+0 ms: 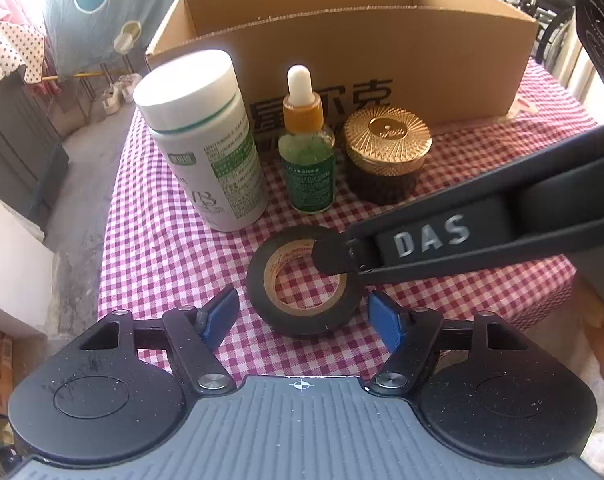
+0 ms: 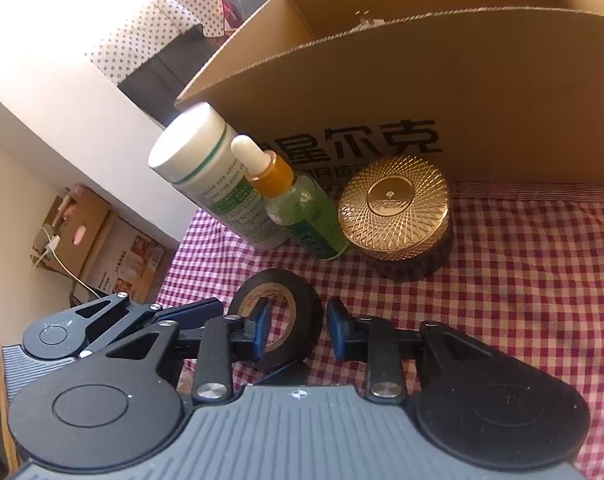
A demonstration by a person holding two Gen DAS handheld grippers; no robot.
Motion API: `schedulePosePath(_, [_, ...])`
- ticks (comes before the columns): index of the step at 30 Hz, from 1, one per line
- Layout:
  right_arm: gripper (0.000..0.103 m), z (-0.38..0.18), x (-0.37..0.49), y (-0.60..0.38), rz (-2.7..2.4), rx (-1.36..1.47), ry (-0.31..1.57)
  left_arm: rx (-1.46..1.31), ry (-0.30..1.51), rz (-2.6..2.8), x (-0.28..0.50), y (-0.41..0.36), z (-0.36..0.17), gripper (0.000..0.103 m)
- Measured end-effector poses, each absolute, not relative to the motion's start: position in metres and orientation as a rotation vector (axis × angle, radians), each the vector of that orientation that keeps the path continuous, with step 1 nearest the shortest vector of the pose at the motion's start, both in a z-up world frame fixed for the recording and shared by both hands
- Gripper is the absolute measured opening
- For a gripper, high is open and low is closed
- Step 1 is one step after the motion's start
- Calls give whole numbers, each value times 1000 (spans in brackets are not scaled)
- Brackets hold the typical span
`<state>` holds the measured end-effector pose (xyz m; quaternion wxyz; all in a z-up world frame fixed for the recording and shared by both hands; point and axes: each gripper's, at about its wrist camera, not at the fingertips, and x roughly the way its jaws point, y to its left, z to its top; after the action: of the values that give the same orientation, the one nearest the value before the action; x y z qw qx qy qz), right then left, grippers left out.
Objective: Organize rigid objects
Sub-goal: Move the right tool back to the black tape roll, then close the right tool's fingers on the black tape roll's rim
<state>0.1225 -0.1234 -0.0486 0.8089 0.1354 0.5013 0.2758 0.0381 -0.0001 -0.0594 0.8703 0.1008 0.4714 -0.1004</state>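
A: What is the biggest thing there?
B: An open brown cardboard box [image 1: 342,60] with dark printed characters, standing at the back of the worktop [image 1: 162,240] under its red-and-white checked cloth.
A: And in front of it?
B: A row, all upright: a tall white plastic bottle [image 1: 206,136] with a green-printed label, a round jar with a ribbed gold lid [image 1: 386,152], and between them a small green glass dropper bottle [image 1: 307,152].
A: Where is the roll?
B: The black roll of tape [image 1: 302,284] lies flat, nearer than the row.
A: The tongs?
B: The left tongs [image 1: 302,320] are released, blue pads apart on either side of the roll. The right tongs [image 2: 298,328] straddle its wall, one finger [image 2: 262,320] inside the hole; I cannot tell whether they clench it.
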Motion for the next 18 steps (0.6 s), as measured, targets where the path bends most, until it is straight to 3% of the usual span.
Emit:
schedulePosePath(6, [24, -49, 121, -124, 587, 291, 1063, 190, 986, -214, 37, -2, -58, 70])
schedulePosePath(18, [23, -46, 91, -189, 451, 323, 1038, 239, 959, -394, 22, -57, -56, 70])
